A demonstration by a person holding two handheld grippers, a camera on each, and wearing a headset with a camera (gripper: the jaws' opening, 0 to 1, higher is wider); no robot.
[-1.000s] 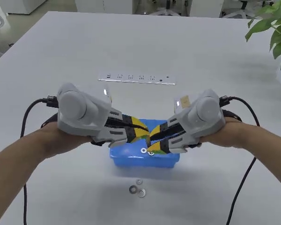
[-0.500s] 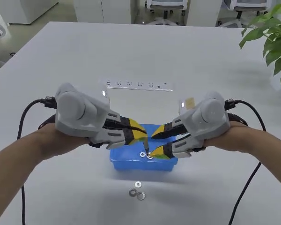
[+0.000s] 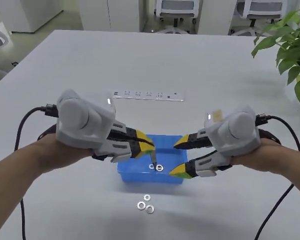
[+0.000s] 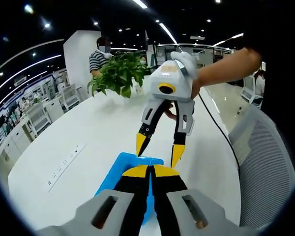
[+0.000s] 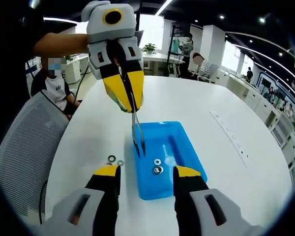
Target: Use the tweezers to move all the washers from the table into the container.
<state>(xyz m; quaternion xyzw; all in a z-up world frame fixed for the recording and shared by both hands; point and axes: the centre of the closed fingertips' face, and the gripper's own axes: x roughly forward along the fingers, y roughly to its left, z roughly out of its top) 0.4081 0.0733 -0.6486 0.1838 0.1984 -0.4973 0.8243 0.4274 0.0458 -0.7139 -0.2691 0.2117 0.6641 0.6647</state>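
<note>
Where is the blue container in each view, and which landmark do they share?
Head view: the blue container lies low centre, between the left gripper and the right gripper.
Left gripper view: the container is low, left of centre, partly behind that gripper's jaws.
Right gripper view: the container is central, with the tweezers over its left edge.
Shared landmark: the white power strip, lying apart from the container.

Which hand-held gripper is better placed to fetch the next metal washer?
Left hand-held gripper: it grips the thin metal tweezers over the blue plastic container; the right is open, empty.
</note>
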